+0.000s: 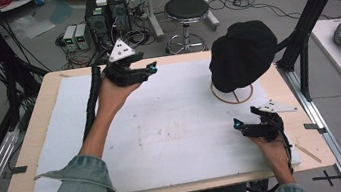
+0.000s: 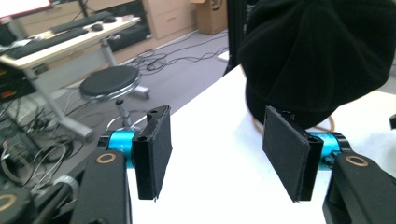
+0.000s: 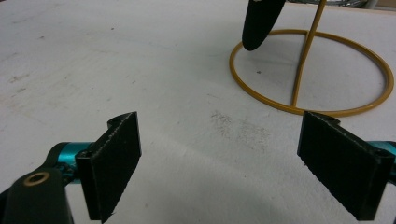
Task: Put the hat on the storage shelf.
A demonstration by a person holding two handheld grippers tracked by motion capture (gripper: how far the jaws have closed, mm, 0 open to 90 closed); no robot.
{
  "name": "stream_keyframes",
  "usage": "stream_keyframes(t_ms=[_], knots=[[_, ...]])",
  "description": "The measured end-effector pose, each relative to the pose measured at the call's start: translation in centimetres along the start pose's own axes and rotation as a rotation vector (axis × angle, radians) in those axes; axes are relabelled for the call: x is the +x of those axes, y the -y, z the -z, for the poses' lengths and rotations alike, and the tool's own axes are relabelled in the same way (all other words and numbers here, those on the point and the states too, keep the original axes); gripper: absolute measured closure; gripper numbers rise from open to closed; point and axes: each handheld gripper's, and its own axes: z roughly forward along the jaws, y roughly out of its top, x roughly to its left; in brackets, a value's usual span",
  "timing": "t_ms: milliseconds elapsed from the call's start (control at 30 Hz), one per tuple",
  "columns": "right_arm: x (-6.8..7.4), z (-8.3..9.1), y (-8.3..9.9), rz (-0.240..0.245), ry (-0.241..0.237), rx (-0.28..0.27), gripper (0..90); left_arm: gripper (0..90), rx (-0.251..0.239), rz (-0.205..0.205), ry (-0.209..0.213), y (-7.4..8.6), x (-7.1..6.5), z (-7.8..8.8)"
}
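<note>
A black hat (image 1: pixel 243 54) sits on a yellow wire stand (image 1: pixel 233 97) at the back right of the white mat (image 1: pixel 163 127). My left gripper (image 1: pixel 150 70) is held above the mat's far left part, pointing right toward the hat (image 2: pixel 322 51); its pads (image 2: pixel 156 154) stand apart with nothing between them, so it is open. My right gripper (image 1: pixel 237 124) rests low near the front right, open and empty, with the stand's ring (image 3: pixel 310 70) and the hat's brim (image 3: pixel 259 21) just beyond its pads (image 3: pixel 116 158).
The mat lies on a wooden table (image 1: pixel 26 161). A black stool (image 1: pixel 187 10), cables and boxes stand on the floor behind. Black frame posts (image 1: pixel 308 11) rise at the right edge, and a metal rail (image 1: pixel 328 139) runs along it.
</note>
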Motion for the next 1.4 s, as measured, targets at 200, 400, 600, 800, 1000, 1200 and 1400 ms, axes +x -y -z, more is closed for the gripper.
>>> stream_keyframes(t_ms=[200, 400, 600, 800, 1000, 1200, 1400], knots=[[-0.2, -0.1, 0.0, -0.024, 0.018, 0.002, 13.3, 38.7, 0.003, 0.023, -0.051, 2.3, 0.7, 2.9], [0.0, -0.2, 0.0, -0.005, 0.02, -0.005, 13.3, 36.8, -0.008, 0.066, -0.094, 5.6, 1.1, 6.5], [0.3, -0.2, 0.0, -0.008, 0.018, 0.001, 13.3, 35.9, -0.019, 0.102, -0.151, 9.3, 1.4, 10.0], [0.4, -0.2, 0.0, -0.005, 0.018, 0.0, 13.3, 35.7, -0.02, 0.136, -0.201, 12.4, 1.4, 13.0], [0.5, -0.3, 0.0, -0.002, 0.019, -0.001, 13.2, 35.5, -0.045, 0.158, -0.238, 14.7, 1.1, 15.6], [0.6, -0.4, -0.1, 0.0, 0.018, 0.001, 13.2, 34.9, -0.064, 0.171, -0.242, 16.0, 1.0, 16.7], [0.7, -0.4, -0.1, 0.007, 0.02, 0.001, 13.2, 34.8, -0.051, 0.18, -0.24, 16.9, 1.1, 16.8]])
